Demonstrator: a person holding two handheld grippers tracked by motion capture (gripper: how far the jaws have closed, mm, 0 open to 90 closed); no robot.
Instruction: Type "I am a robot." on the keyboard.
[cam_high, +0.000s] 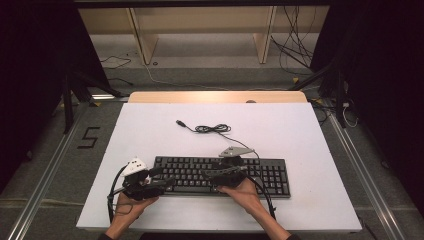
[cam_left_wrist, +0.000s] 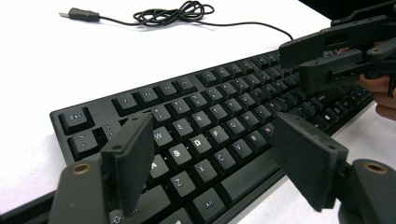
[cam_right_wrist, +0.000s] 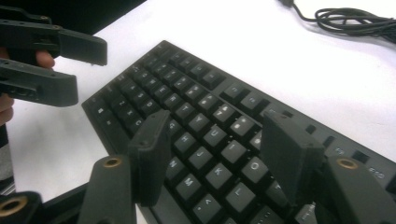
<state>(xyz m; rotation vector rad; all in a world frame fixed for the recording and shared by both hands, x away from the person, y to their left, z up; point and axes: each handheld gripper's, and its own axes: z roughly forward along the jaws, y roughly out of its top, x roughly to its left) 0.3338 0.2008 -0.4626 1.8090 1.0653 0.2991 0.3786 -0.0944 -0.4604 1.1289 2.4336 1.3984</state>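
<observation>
L gripper (cam_high: 162, 181) jaws apart, R gripper (cam_high: 210, 174) jaws apart, both low, tips angled inward

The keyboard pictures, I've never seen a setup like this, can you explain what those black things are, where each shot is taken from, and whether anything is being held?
A person sits at a white table with a hand-held tool in each hand, each ending in two black fingers. One picture looks down from above; the other two come from cameras riding on the tools. On the table lies a black keyboard, its cable coiled behind it. The left gripper and the right gripper both hover open over the keys, holding nothing.
</observation>
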